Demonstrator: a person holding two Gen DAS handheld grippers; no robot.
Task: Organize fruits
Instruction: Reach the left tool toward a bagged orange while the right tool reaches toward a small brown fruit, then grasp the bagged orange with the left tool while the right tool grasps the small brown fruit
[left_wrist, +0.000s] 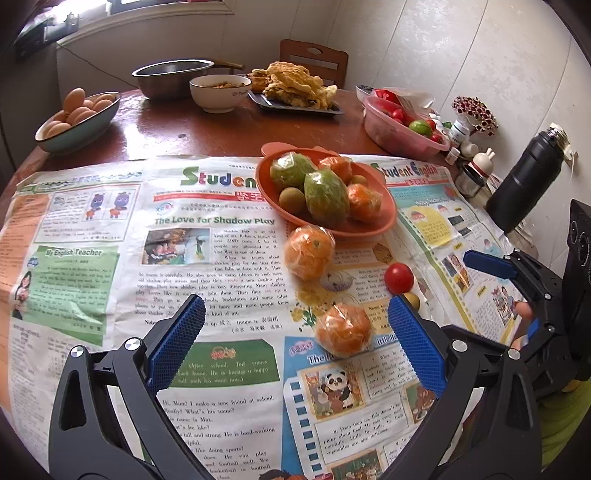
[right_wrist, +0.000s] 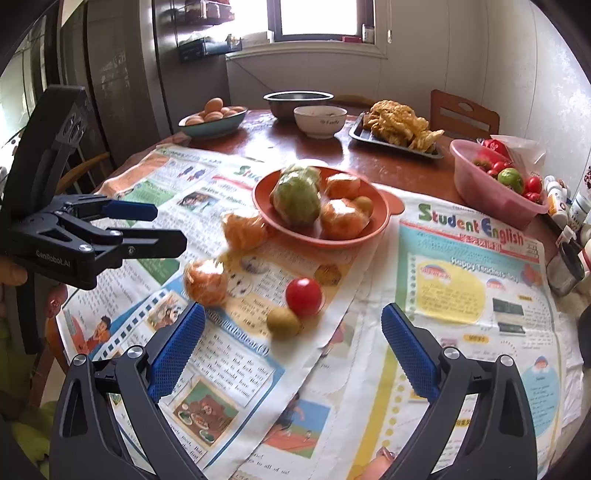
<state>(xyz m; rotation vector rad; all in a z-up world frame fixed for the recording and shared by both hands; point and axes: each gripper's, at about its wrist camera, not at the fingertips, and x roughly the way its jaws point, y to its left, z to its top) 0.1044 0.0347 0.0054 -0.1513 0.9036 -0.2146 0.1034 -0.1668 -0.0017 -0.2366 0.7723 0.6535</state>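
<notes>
An orange plate (left_wrist: 384, 221) (right_wrist: 373, 229) on the newspaper holds wrapped green fruits, wrapped oranges and small yellow-green fruits. Loose on the paper lie two wrapped oranges (left_wrist: 309, 252) (left_wrist: 343, 329), a red tomato (left_wrist: 399, 277) (right_wrist: 303, 296) and a small yellow-green fruit (right_wrist: 282, 322). My left gripper (left_wrist: 295, 339) is open and empty, the nearer orange just beyond its fingertips. My right gripper (right_wrist: 293, 336) is open and empty, with the small fruit and tomato just beyond its fingertips. Each gripper also shows in the other's view (right_wrist: 162, 230) (left_wrist: 491, 264).
At the back stand a bowl of eggs (left_wrist: 75, 120), a steel bowl (left_wrist: 171, 75), a white bowl (left_wrist: 219, 92) and a tray of fried food (left_wrist: 295, 101). A pink basin of tomatoes (left_wrist: 400, 127), small bottles and a black flask (left_wrist: 524, 181) stand at the right.
</notes>
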